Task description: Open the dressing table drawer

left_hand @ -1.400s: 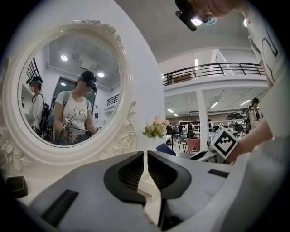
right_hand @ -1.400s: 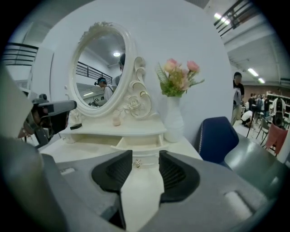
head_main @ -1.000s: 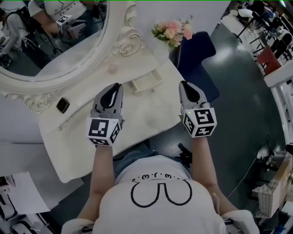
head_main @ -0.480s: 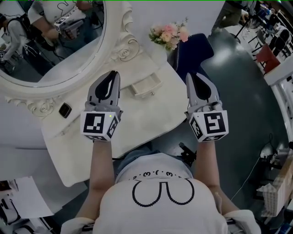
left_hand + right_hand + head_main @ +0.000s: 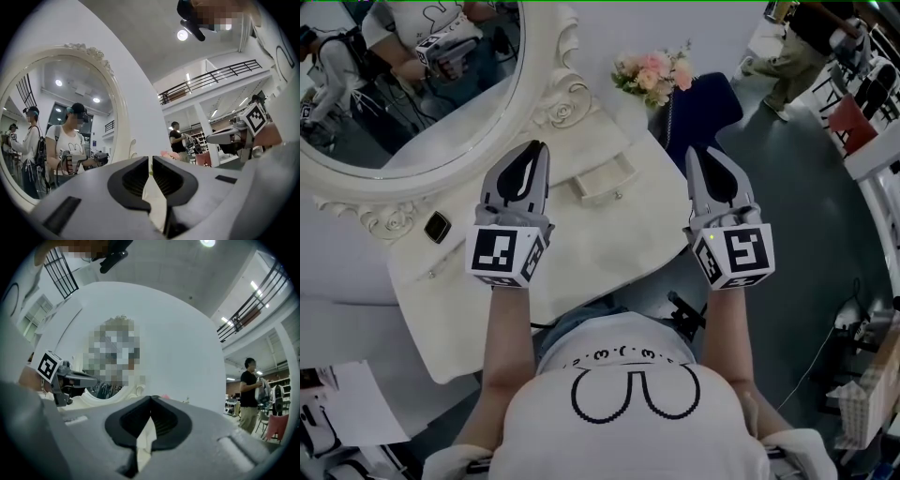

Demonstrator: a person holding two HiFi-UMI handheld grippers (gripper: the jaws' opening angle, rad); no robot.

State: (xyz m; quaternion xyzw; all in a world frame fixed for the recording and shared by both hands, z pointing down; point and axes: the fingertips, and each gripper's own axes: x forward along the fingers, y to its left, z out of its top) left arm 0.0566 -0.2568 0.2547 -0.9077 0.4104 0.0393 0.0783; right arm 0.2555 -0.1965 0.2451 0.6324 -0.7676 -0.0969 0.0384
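The white dressing table stands below me under an oval mirror. A small drawer with a knob on its front sits on the tabletop near the mirror's base. My left gripper hangs above the tabletop to the left of that drawer, pointing level at the mirror, its jaws together with nothing in them. My right gripper is held over the table's right edge, to the right of the drawer, shut and empty. Neither gripper touches the drawer.
Pink flowers stand at the table's far right corner. A navy chair is just beyond the right gripper. A small black object lies on the tabletop at the left. A person walks at the upper right.
Both grippers have risen toward my head and look larger. The right one has also drifted a little to the right. Their jaws have stayed together.
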